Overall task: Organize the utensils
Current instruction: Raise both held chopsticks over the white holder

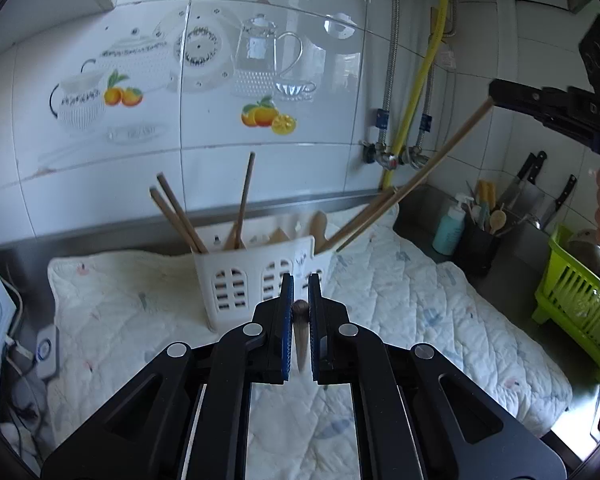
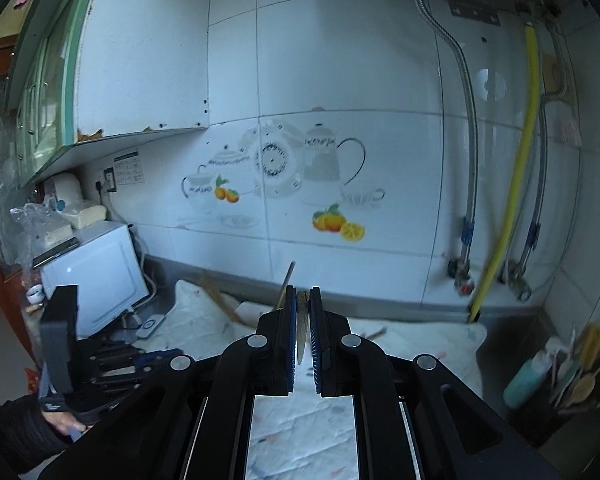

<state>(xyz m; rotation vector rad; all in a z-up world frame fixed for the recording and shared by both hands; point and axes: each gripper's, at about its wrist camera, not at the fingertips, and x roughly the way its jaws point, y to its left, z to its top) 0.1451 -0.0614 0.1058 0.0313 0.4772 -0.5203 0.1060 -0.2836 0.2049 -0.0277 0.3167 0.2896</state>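
We saw a white slotted caddy (image 1: pixel 260 272) on a pale, faintly printed quilted mat (image 1: pixel 420 300), beside a lime-green rack (image 1: pixel 572 292) and a yellow hose (image 1: pixel 416 100).

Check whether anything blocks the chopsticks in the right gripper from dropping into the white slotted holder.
Nothing visible blocks them. The right gripper holds the long wooden chopsticks, whose lower ends already reach the right compartment of the white slotted plastic holder, beside a wooden spoon.

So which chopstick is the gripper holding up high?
The long chopstick slanting up to the right: the right gripper pinches its top end. The other chopsticks stand loose in the white holder, untouched.
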